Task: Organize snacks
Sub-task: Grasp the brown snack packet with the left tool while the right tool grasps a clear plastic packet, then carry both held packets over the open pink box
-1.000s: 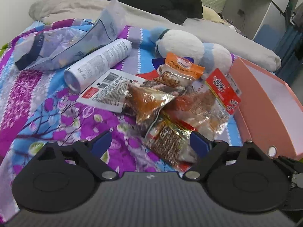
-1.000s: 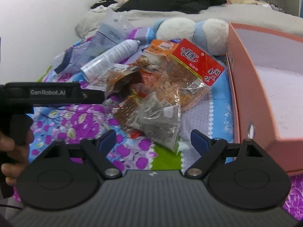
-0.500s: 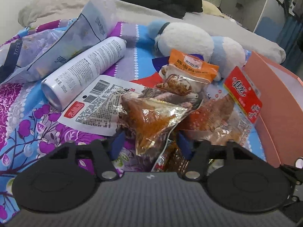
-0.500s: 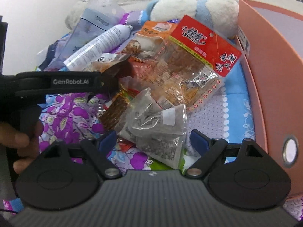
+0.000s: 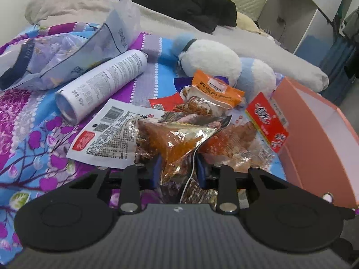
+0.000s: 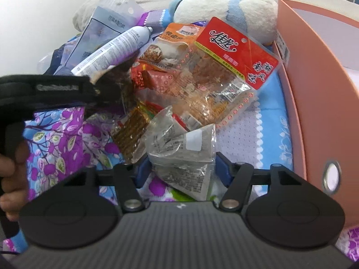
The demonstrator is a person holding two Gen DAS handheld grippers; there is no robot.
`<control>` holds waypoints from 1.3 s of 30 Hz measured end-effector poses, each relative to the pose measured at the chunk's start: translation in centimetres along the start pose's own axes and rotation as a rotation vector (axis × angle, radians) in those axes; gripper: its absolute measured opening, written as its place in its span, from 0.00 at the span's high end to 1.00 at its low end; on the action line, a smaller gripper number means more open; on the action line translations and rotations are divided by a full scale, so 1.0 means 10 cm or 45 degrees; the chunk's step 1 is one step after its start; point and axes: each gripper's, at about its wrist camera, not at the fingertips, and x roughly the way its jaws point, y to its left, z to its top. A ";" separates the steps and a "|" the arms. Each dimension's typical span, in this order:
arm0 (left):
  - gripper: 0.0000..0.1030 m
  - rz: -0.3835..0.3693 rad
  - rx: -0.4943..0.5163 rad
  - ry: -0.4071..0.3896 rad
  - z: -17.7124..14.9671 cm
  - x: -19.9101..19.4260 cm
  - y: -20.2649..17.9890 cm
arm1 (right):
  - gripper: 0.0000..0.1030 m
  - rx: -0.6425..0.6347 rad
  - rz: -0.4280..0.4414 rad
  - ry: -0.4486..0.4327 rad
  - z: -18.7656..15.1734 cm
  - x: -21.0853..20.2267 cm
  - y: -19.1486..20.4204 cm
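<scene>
Two grippers, one snack pile on the floral bedspread (image 5: 33, 139).

Left wrist view: my left gripper (image 5: 178, 170) has just been closing; its pads now pinch the near corner of the foil snack pouch (image 5: 177, 139), whose long axis runs away from me. Pink box (image 5: 314, 139) sits right of the pile, open; the interior in view is bare.

Right wrist view: my right gripper (image 6: 181, 170) has just been closing around the clear grey packet (image 6: 184, 154), pads flanking its edges, contact uncertain. Box wall stands immediately right, nearer this hand.

You see a white spray can (image 5: 102, 85) lying on the floral bedsheet (image 5: 33, 139), beside a blue-and-white plush toy (image 5: 215, 65) and black clothes (image 5: 190, 2).
</scene>
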 end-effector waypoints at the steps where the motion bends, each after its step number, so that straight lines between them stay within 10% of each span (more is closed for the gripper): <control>1: 0.72 -0.001 -0.006 0.001 -0.02 -0.06 -0.01 | 0.39 -0.002 0.000 0.001 -0.02 -0.03 0.00; 25: 0.73 -0.033 -0.039 -0.016 -0.92 -1.37 -0.42 | 0.39 0.046 -0.062 -0.053 -0.67 -1.16 -0.02; 39: 0.73 -0.126 -0.016 -0.113 -0.91 -1.83 -0.79 | 0.39 0.065 -0.060 -0.182 -0.70 -1.74 -0.08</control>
